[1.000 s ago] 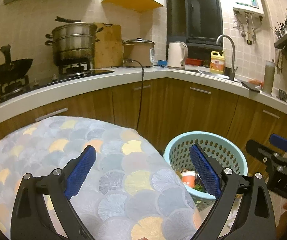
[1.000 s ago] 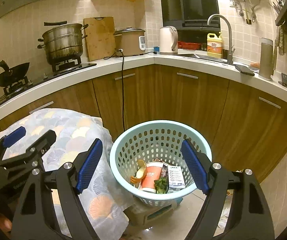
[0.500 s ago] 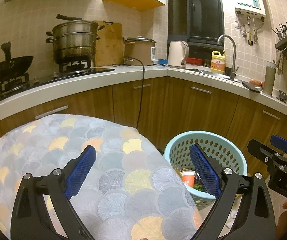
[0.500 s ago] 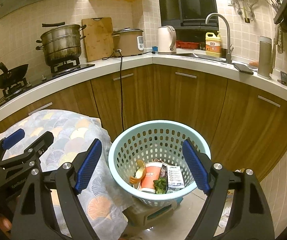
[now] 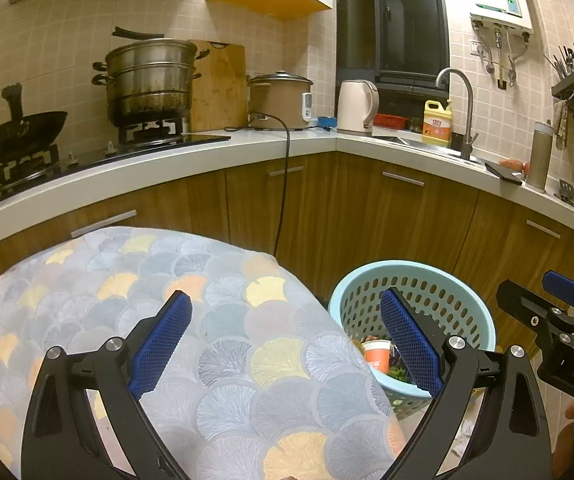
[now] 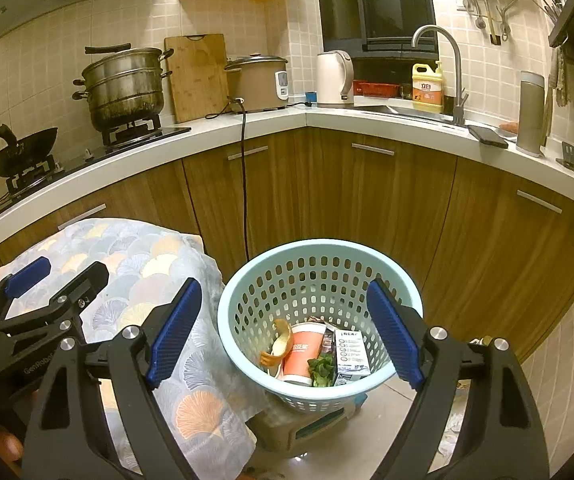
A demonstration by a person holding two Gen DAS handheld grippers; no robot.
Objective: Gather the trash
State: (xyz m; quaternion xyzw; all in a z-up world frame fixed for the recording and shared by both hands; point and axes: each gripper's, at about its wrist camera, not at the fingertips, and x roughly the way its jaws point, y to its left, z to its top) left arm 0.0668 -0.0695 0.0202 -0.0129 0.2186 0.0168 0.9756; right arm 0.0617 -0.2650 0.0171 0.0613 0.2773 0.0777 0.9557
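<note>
A light blue perforated basket (image 6: 319, 264) stands on a low stool beside the table; it also shows in the left wrist view (image 5: 419, 276). Inside lie an orange paper cup (image 6: 301, 354), a peel (image 6: 283, 340), green leaves (image 6: 321, 368) and a small carton (image 6: 351, 352). My right gripper (image 6: 285, 334) is open and empty above the basket. My left gripper (image 5: 287, 344) is open and empty above the table's scallop-patterned cloth (image 5: 127, 280). No trash shows on the cloth.
Wooden cabinets under a white counter (image 6: 367, 124) curve behind the basket. On the counter stand a steamer pot (image 6: 123, 84), wok (image 6: 23, 152), rice cooker (image 6: 259, 80), kettle (image 6: 335, 76) and sink tap (image 6: 447, 64). A black cord (image 6: 243, 184) hangs down.
Both grippers have tilted up slightly and stay open. The basket and its contents have not moved.
</note>
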